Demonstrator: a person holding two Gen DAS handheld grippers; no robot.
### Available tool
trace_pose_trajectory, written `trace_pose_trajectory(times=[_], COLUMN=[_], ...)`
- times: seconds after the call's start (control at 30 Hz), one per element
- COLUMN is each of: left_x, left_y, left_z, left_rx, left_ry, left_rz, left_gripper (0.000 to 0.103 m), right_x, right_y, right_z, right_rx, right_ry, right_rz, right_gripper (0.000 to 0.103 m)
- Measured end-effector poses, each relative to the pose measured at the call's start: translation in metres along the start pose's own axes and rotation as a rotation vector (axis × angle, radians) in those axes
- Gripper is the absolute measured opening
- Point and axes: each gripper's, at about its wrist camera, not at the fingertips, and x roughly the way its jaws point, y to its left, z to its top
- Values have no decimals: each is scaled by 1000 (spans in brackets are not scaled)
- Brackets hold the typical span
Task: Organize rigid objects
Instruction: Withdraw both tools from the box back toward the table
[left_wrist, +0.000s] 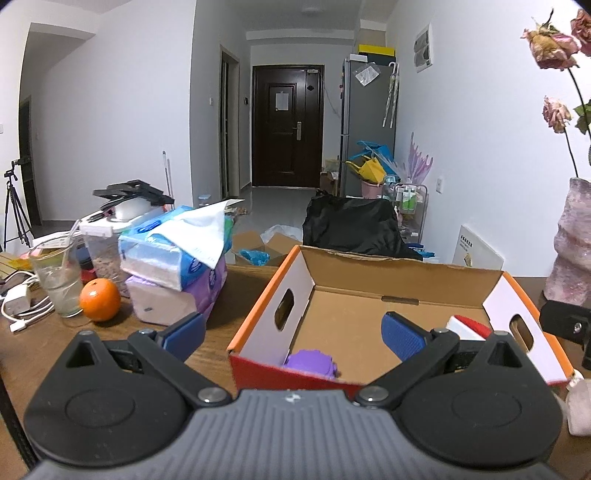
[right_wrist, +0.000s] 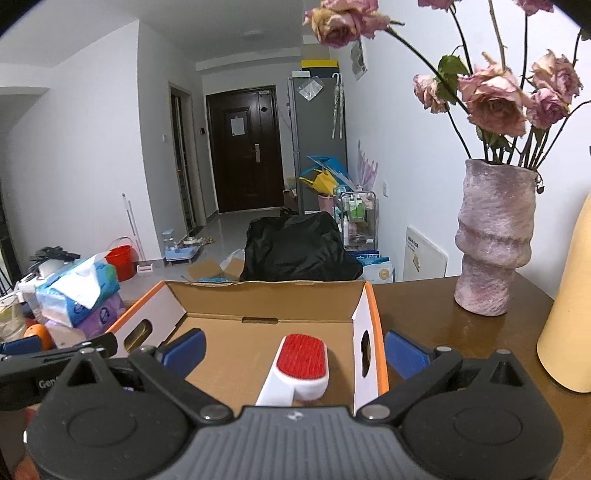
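An open cardboard box (left_wrist: 402, 275) with orange rims and white sides stands on the wooden table; it also shows in the right wrist view (right_wrist: 266, 301). Inside lie a purple ridged object (left_wrist: 312, 363) at the near left and a white brush with a red pad (right_wrist: 303, 360), seen in the left wrist view (left_wrist: 467, 326) at the right. My left gripper (left_wrist: 293, 332) is open and empty over the box's near left corner. My right gripper (right_wrist: 293, 349) is open and empty, straddling the box's right wall above the brush.
Left of the box are stacked tissue packs (left_wrist: 173, 258), an orange (left_wrist: 99, 299), a glass (left_wrist: 59, 280) and white cables (left_wrist: 18, 302). A pink vase with dried roses (right_wrist: 493, 236) and a yellow bottle (right_wrist: 569, 314) stand to the right. A black-draped chair (right_wrist: 295, 247) is behind the table.
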Motion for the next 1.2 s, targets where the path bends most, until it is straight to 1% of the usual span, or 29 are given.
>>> trace_pose_trajectory(times=[0.47,0.67,0.77,0.97,1.1,1.2], left_x=[-67,-87,-98,-114,-123,-130], left_y=[28,35,40,54,61,66], left_z=[-22,-33,-40,-55,-64,-69], left_rx=[-8,9,18,12,14,14], left_ry=[-3,4,6,28,45,49], left_rz=[-1,4,5,2,8,9], left_gripper=[103,103,103,103,103,103], right_x=[-64,-84,-93,-110,-119,-125], right_y=[-1,2,3,11,16,16], right_z=[-32,-49,-60,-79,-92,-98], right_rx=[-35,-69,-82,-109,-136,-139], right_ry=[-14,-4,8,30,36,46], right_rz=[20,33,54,68,50,54], right_gripper=[103,103,103,103,103,103])
